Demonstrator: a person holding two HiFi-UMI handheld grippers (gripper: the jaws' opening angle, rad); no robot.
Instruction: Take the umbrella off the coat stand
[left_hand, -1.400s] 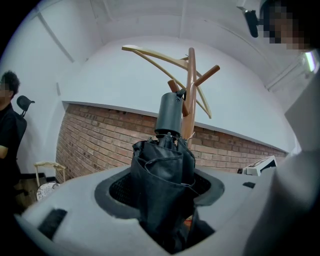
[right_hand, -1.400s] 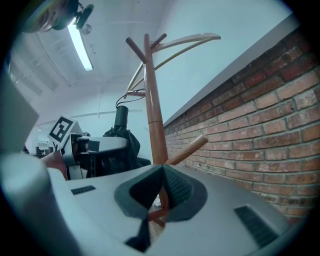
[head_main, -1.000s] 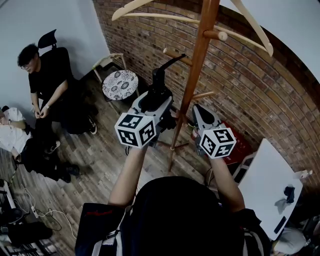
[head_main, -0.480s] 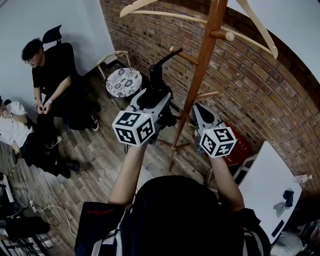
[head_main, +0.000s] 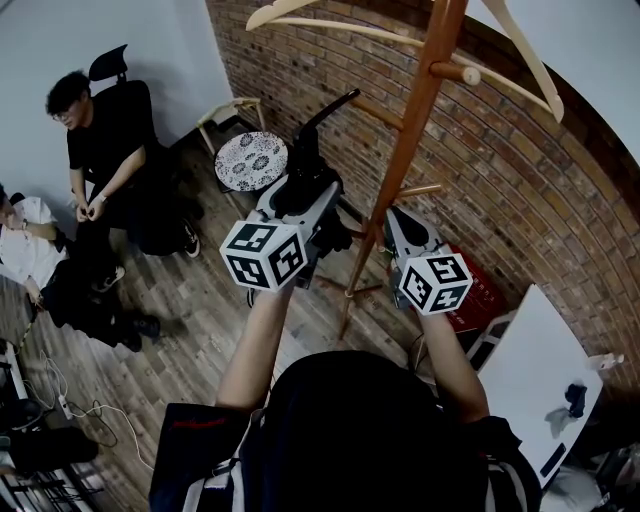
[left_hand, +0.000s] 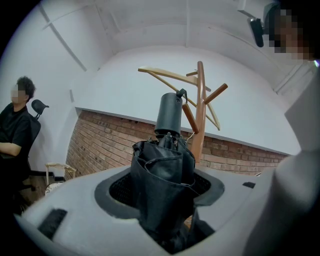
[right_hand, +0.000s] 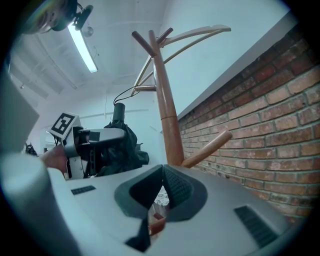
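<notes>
My left gripper (head_main: 300, 205) is shut on the folded black umbrella (head_main: 308, 160), which stands upright just left of the wooden coat stand (head_main: 415, 130). In the left gripper view the umbrella's bunched fabric (left_hand: 162, 170) fills the jaws of the left gripper (left_hand: 162, 187), and its cylindrical handle (left_hand: 170, 114) rises in front of the stand's pole (left_hand: 200, 110). In the right gripper view a thin strap runs from the umbrella (right_hand: 120, 145) toward a peg on the pole (right_hand: 167, 115). My right gripper (head_main: 400, 225), also (right_hand: 162, 192), is shut on nothing, right of the pole.
Two people sit at the left, one in a black office chair (head_main: 110, 120). A round patterned stool (head_main: 250, 160) stands by the brick wall (head_main: 520, 180). A white table (head_main: 540, 370) and a red box (head_main: 475, 295) are at the right. Wooden hangers (head_main: 320, 20) top the stand.
My left gripper has drawn the umbrella a little to the left, away from the pole, and slightly up. The right gripper has stayed put.
</notes>
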